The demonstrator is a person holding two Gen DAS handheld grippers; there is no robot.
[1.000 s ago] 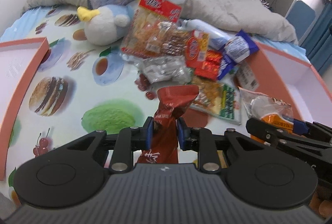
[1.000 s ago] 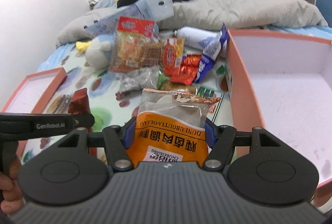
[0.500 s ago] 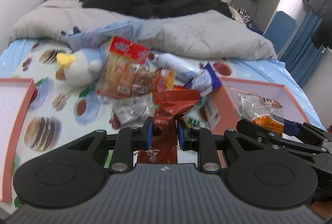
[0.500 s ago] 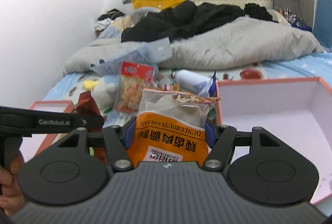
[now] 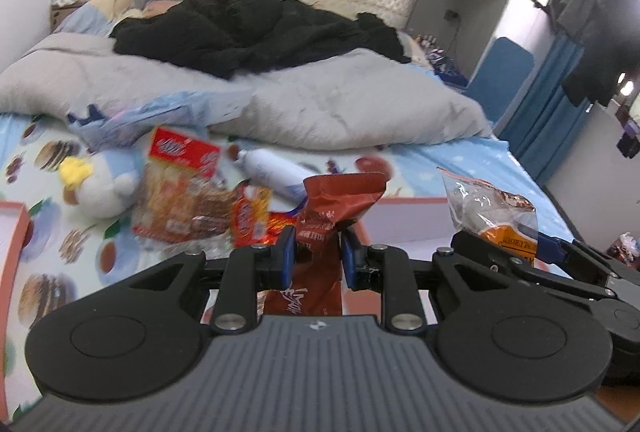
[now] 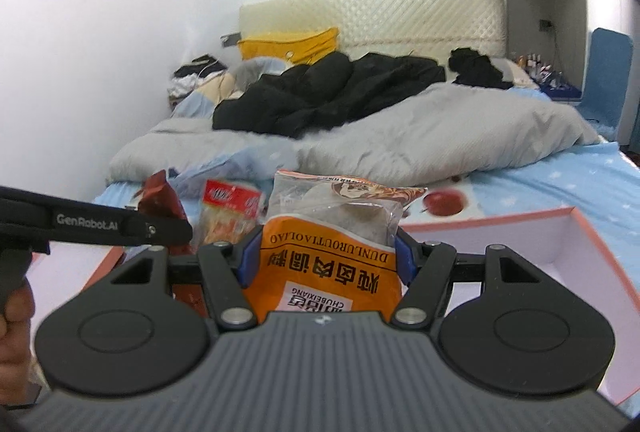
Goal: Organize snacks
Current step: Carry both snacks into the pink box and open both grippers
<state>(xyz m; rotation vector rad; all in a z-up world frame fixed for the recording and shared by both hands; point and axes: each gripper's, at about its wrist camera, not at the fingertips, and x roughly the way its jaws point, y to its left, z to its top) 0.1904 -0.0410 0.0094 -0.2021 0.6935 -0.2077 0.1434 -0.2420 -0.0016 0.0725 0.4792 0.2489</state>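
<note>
Above the bed [image 5: 440, 160], 2 snacks held aloft.
The left claw [image 5: 318, 250] stays clamped on a red packet [image 5: 336, 200], the right claw [image 6: 323, 256] on an orange bun bag [image 6: 320, 272]; both have risen since 1 second ago, the snack pile [image 5: 188, 200] and pink box [image 6: 552, 232] now lower.

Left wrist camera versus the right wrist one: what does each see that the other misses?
Only the left wrist view shows the plush penguin and white bottle. Only the right wrist view shows the person's hand and the pink box interior. Both show the red snack packet, the orange snack bag and the grey duvet.
</note>
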